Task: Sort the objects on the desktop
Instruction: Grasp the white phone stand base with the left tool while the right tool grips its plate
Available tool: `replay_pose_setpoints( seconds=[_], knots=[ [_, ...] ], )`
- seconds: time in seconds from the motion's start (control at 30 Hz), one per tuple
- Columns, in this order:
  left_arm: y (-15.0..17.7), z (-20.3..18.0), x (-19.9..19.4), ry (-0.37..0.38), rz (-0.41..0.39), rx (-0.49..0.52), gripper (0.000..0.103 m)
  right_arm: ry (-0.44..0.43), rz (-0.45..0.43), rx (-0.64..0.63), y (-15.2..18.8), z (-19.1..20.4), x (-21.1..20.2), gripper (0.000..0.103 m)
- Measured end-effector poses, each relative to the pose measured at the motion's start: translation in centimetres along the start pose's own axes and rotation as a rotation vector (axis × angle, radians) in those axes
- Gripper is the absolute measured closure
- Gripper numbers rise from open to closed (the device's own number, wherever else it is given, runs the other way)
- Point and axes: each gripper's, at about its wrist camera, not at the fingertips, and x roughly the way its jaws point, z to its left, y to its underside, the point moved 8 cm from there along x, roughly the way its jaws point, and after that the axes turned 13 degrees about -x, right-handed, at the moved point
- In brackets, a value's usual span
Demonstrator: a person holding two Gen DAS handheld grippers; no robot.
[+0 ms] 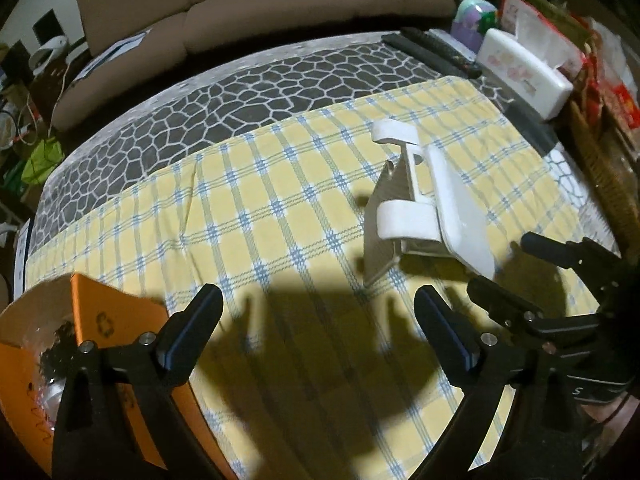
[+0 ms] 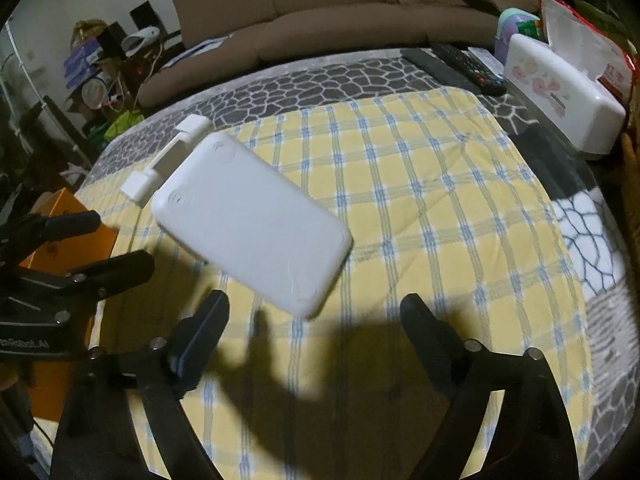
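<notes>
Notably, the two wrist views split the scene between them.
Left view only: the white phone stand (image 1: 420,204) shows its clamp side, two rounded arms and a ribbed back plate, tilted on the yellow checked cloth (image 1: 260,208); the orange box (image 1: 116,320) sits at 8 o'clock with dark and clear items inside, too blurred to name.
Right view only: the stand's (image 2: 252,224) broad, smooth base plate faces the camera, with the clamp arm sticking out past it at 10 o'clock; the orange box (image 2: 64,220) is only a corner at 9 o'clock.
Both views: a white tissue box (image 1: 524,72) and dark remote controls (image 1: 436,50) lie at 1 o'clock by the far table edge, with a brown sofa (image 1: 248,4) beyond.
Left gripper (image 1: 318,344): fingers spread wide, nothing between them, over shadowed cloth.
Right gripper (image 2: 314,344): fingers spread wide, nothing between them.
Stand versus left gripper: at 1 o'clock, ahead of and apart from the right finger.
Stand versus right gripper: at 11 o'clock, its near corner just ahead of the fingertips and between their lines; contact cannot be told.
Other gripper: the right one (image 1: 516,276) enters the left view at 3 o'clock, near the stand's base plate; the left one (image 2: 92,240) shows at 9 o'clock in the right view.
</notes>
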Motion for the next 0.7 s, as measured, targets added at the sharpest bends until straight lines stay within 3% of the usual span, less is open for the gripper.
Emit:
replay_pose_setpoints(
  seconds=[0.3, 0.43, 0.6, 0.7],
  knots=[
    [-0.8, -0.2, 0.7, 0.034, -0.01, 0.005, 0.009, -0.009, -0.082, -0.018, -0.6, 0.5, 0.9, 0.021],
    [-1.2, -0.5, -0.4, 0.087, -0.026, -0.029, 0.009, 0.051, -0.139, -0.047, -1.4, 1.3, 0.7, 0.024],
    [-1.5, -0.4, -0.5, 0.068, -0.043, -0.013, 0.009, 0.13, -0.166, -0.043, -2.7, 1.4, 1.1, 0.032],
    [-1.4, -0.1, -0.2, 0.076, -0.043, -0.029, 0.009, 0.136, -0.161, -0.012, -3.3, 0.7, 1.4, 0.039]
  ],
)
